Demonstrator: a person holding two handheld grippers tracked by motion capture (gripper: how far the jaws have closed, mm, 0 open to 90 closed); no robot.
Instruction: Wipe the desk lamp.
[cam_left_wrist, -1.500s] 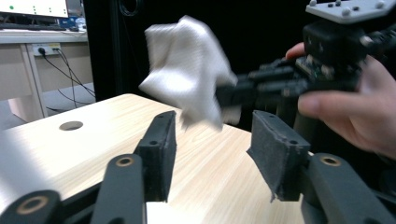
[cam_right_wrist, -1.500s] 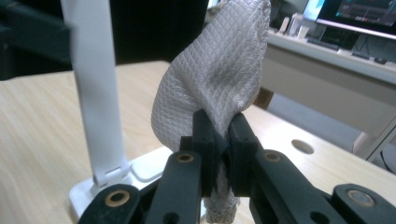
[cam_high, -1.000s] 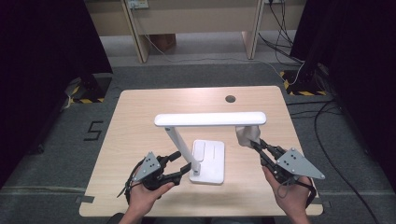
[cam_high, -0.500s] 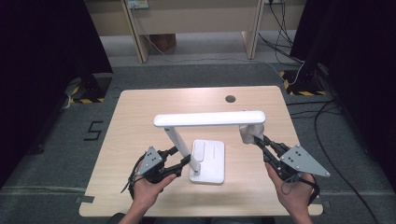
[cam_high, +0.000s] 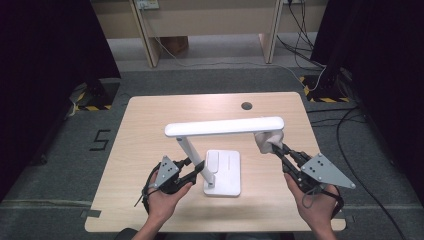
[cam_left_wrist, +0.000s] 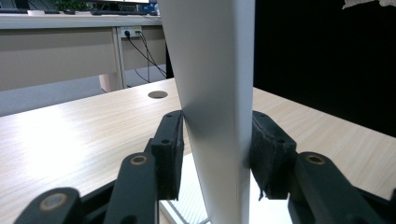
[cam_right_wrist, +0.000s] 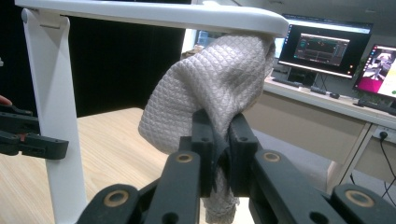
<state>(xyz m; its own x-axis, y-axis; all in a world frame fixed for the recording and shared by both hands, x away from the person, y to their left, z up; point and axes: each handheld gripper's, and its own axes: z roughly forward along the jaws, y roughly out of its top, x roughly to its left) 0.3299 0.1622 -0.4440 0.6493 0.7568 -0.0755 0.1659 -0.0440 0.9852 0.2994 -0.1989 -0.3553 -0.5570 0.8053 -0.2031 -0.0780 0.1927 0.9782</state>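
- The left gripper (cam_high: 196, 172) has just been closing its jaws on the lamp's upright post (cam_left_wrist: 219, 116); in the left gripper view both pads sit against the post's two sides, so it grasps the post low down, just above the base (cam_high: 223, 172).
- I judge this grip is there to steady the lamp (cam_high: 224, 127) so it does not tip or slide while the other hand works on it.
- The right gripper (cam_high: 278, 148) is clenched on a grey quilted cloth (cam_right_wrist: 215, 88), with a fold pinched between its pads and the rest bunched above.
- The cloth is pressed up against the underside of the lamp head (cam_right_wrist: 154, 13) at its free end, which looks like wiping.
- The lamp stands near the middle of the table (cam_high: 150, 130), its base toward the person's edge and its head running across, level, above the wood.
- Room to move: the underside of the head is open from the cloth back to the post, so a stroke that way is free until it nears the post and the left gripper.
- The free end of the head is right at the cloth; sliding outward would run the cloth off the tip.
- The tabletop is bare around the base, apart from a cable hole (cam_high: 246, 105) toward the far edge.
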